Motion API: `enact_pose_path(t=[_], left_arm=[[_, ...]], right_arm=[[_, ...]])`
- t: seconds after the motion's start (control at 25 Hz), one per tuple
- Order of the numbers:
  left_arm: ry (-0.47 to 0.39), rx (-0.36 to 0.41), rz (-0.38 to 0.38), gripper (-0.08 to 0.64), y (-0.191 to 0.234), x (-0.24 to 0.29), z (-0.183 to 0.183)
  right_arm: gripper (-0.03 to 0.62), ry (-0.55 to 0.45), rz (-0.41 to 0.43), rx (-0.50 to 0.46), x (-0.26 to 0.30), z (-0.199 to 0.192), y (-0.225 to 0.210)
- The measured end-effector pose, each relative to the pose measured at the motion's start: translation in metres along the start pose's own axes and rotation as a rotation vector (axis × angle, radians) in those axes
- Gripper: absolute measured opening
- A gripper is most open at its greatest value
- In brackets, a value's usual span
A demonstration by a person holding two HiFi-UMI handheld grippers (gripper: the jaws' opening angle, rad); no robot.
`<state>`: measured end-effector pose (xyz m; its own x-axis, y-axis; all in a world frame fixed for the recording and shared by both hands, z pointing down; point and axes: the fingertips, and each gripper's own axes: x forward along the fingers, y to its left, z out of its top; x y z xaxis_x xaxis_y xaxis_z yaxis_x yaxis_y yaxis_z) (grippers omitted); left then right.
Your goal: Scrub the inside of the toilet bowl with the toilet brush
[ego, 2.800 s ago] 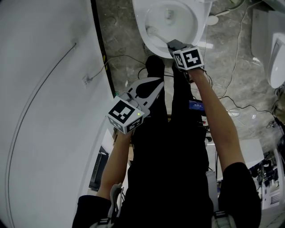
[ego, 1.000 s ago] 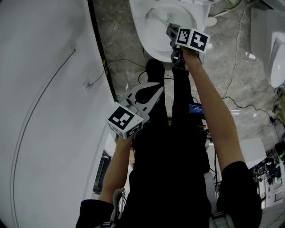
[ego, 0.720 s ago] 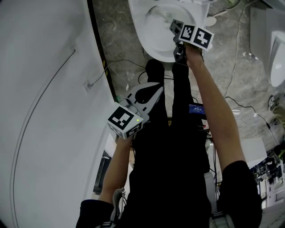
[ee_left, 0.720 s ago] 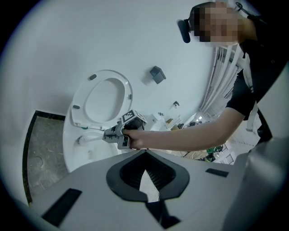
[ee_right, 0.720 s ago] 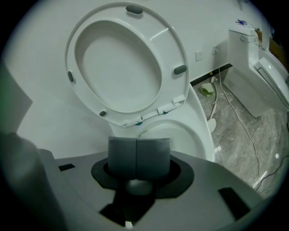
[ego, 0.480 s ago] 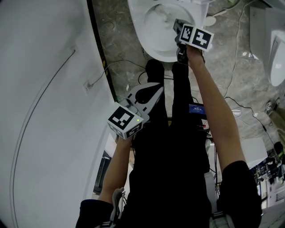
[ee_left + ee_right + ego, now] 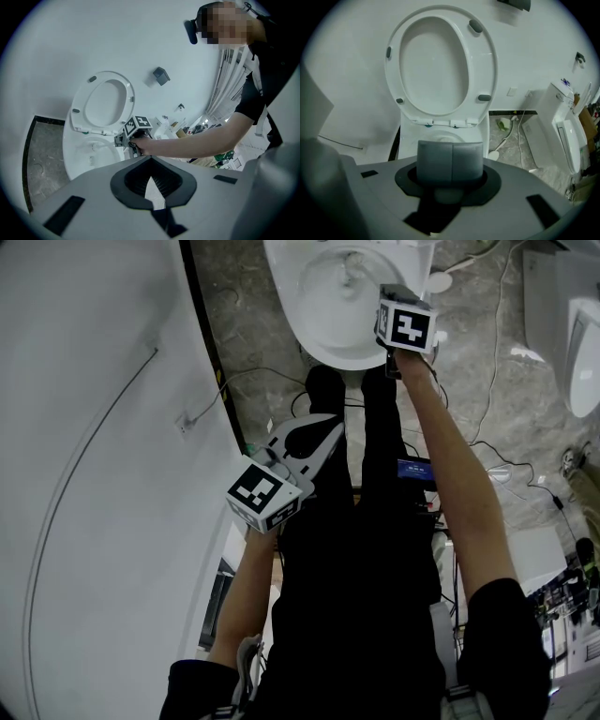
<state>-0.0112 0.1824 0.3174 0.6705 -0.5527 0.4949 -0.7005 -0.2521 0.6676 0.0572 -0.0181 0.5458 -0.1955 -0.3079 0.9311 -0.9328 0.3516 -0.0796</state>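
The right gripper [image 7: 390, 294] pinches the grey-handled toilet brush [image 7: 449, 161] over the white ceramic toilet bowl [image 7: 302, 326] at twelve o'clock to scrub, while the left gripper [image 7: 330, 424], jaws pressed together, idles.

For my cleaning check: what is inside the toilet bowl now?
A white toilet brush reaches into the toilet bowl from the shut right tool, its head low inside. In the head view that tool covers the bowl's right part; what lies there cannot be seen.

The person wears a black short-sleeved top [image 7: 497, 634], black trousers [image 7: 366, 549] and black shoes [image 7: 325, 382]. The left tongs [image 7: 337, 424] and right tongs [image 7: 449, 164] are pale grey with dark inner faces. Each carries a white cube [image 7: 265, 491] printed with black square markers.
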Motion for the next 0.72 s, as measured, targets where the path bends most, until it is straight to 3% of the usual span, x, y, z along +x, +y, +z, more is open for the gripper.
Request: enact_pose_path(t=[0.72], left_arm=[[-0.006, 0.011, -0.015, 0.009, -0.006, 0.006, -0.001]], right_arm=[[0.16, 0.023, -0.062, -0.145, -0.02, -0.016, -0.025]])
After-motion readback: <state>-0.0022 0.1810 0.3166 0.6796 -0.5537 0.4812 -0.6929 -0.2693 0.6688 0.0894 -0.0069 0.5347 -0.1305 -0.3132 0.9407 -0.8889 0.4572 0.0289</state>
